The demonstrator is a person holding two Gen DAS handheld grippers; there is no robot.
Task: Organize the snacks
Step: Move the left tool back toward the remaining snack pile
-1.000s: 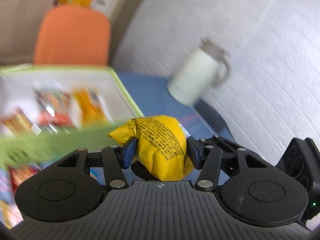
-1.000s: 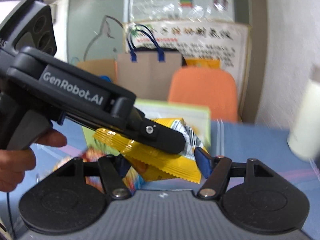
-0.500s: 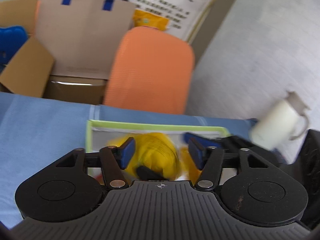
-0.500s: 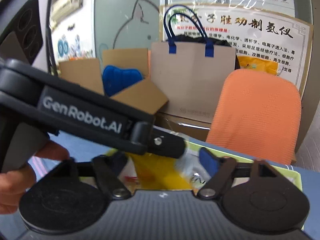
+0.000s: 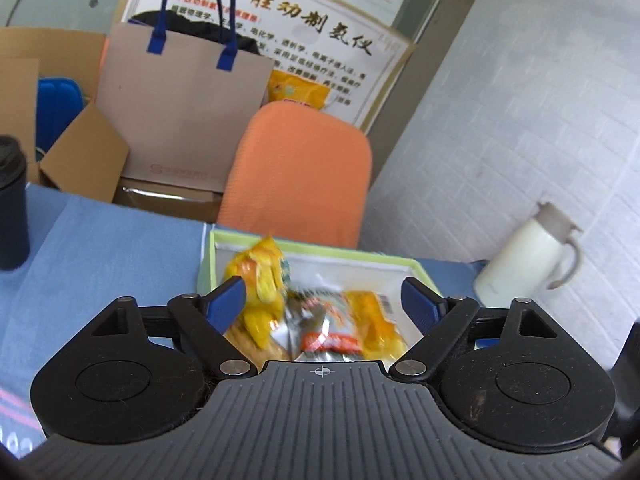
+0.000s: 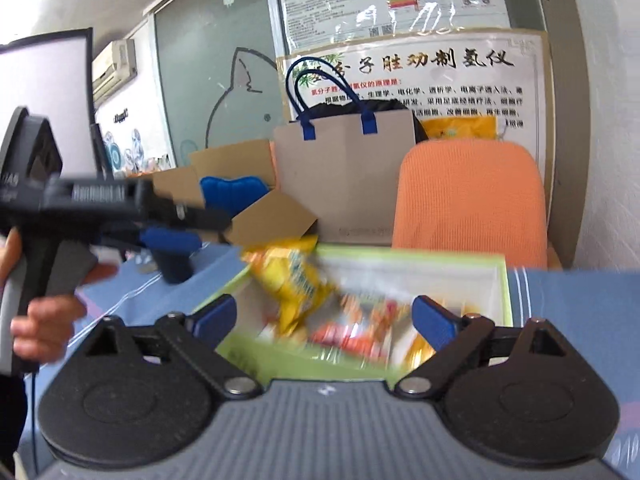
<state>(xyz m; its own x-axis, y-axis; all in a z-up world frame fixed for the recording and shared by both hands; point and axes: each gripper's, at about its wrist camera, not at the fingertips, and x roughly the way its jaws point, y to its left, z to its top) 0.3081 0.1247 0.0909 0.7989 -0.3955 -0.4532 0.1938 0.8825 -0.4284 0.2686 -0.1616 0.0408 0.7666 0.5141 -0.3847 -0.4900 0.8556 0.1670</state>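
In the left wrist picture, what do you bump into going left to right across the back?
Black tumbler → paper bag → orange chair → white jug.

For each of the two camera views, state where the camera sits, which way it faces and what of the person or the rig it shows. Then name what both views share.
Left wrist: on the left gripper, looking forward and down into the green-rimmed box of snacks; only its own open fingers show.
Right wrist: on the right gripper, facing the same box; its open fingers, plus the left gripper and the person's hand.
Shared: box, yellow snack bag, orange chair, paper bag.
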